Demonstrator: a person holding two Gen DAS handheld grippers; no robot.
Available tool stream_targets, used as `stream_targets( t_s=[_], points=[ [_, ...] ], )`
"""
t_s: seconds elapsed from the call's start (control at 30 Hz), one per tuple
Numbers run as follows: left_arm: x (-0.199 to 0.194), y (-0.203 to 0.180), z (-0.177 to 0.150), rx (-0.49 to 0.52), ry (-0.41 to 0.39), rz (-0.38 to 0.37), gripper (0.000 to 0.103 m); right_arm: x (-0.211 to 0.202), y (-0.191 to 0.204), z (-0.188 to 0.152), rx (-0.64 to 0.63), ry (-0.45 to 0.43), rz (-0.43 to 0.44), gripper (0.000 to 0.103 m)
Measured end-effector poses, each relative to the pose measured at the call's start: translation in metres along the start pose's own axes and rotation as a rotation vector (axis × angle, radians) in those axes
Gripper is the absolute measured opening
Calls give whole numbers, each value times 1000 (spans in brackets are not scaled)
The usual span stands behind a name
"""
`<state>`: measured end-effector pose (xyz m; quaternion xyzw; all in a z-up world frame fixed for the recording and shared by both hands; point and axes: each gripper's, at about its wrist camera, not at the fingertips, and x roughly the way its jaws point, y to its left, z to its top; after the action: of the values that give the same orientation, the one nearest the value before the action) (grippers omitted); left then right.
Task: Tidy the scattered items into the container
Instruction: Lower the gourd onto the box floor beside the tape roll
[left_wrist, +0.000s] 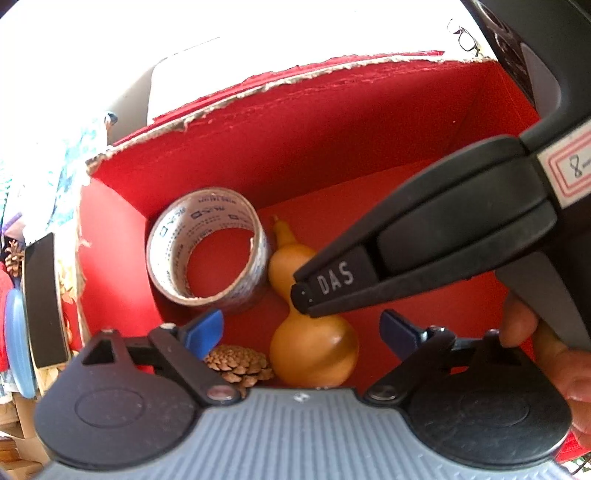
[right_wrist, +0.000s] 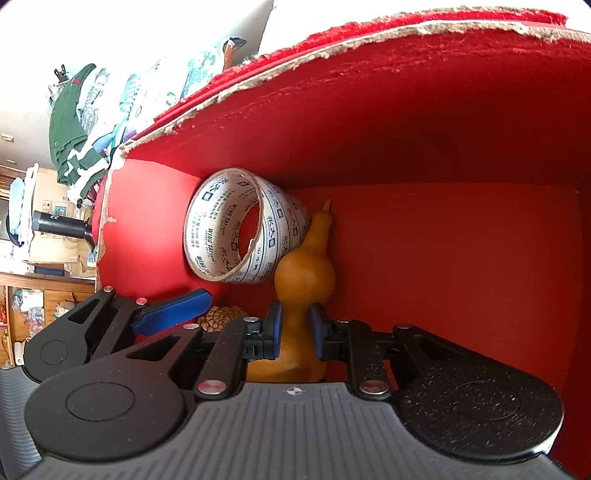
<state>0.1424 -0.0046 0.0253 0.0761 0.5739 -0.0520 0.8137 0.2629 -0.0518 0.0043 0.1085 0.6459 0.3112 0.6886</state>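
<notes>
Blue-padded jaws of the right gripper (right_wrist: 295, 328) are seen pressed against both sides of a tan gourd (right_wrist: 304, 266), pinching it at its narrow waist inside a red box (right_wrist: 461, 155). The gourd's lower bulb is hidden behind the gripper body in the right wrist view; its upper bulb and pointed stem stand clear beyond the jaws, the stem aimed toward the far wall of the box.

Relative to the gourd, a roll of printed tape (right_wrist: 236, 236) is placed just to the left, tilted on its edge against the left wall of the box and touching or nearly touching the gourd's neck. A pine cone (right_wrist: 221, 317) is seen low and left of the gourd, partly covered by the grippers.

In the left wrist view, the left gripper (left_wrist: 301, 330) is shown with its blue jaws spread wide and nothing between them, held over the near part of the box. The gourd (left_wrist: 314, 347) lies ahead of it, with the tape (left_wrist: 207, 254) to the left of the gourd and the pine cone (left_wrist: 236, 363) at its lower left. The black body of the right gripper (left_wrist: 424, 236), marked with white letters, crosses over the gourd from the right. Fingers of a hand (left_wrist: 535, 339) are visible at the right edge. The torn cardboard rim of the box is seen along the top in both views.
</notes>
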Motion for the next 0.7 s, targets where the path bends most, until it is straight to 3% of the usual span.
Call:
stream_targets(
  t_s=[0.07,0.27,0.7],
  points=[
    [4,13,11,2,-1,2,93,0,0,0,-2,1,2,20],
    [7,2,15,-5,-11,10,94,0,-2,1,19,0,5,20],
    [-7,-23,1,-8,-37,28,97,0,-1,1,17,-13,7,23]
  ],
)
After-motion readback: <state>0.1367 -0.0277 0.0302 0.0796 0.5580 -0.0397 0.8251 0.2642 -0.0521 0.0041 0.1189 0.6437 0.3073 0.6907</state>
